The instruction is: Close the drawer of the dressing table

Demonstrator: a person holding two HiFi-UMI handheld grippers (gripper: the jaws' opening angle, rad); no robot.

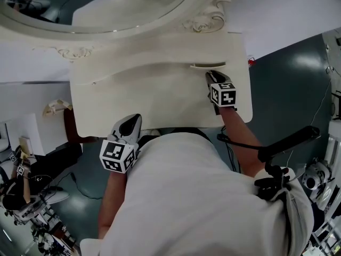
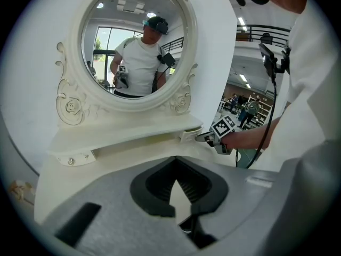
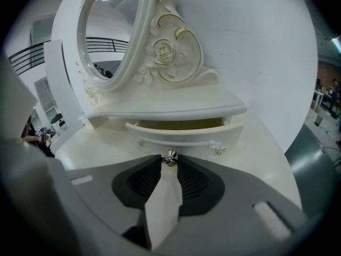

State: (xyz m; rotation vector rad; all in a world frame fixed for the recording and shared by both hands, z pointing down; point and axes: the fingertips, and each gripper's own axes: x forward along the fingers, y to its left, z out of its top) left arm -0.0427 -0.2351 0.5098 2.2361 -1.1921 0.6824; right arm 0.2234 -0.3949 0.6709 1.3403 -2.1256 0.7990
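The cream dressing table (image 1: 149,97) carries an oval mirror (image 1: 106,4). Its small drawer (image 3: 181,133) stands slightly pulled out under the shelf, and a strip of yellowish inside shows. My right gripper (image 3: 170,163) is at the drawer front, with its fingertips closed on the small metal knob (image 3: 170,157). In the head view this gripper (image 1: 212,77) sits just below the drawer slot (image 1: 208,65). My left gripper (image 1: 130,122) hangs over the table's front edge, shut, nothing in it. In the left gripper view, the left gripper (image 2: 176,170) points at the tabletop, and the right gripper (image 2: 205,137) shows at the drawer (image 2: 189,134).
A white wall stands behind the table. Dark floor lies to the right (image 1: 287,89). Equipment and cables crowd the floor at the lower left (image 1: 32,185). A black handle on a rig (image 1: 290,140) sticks out by my right arm.
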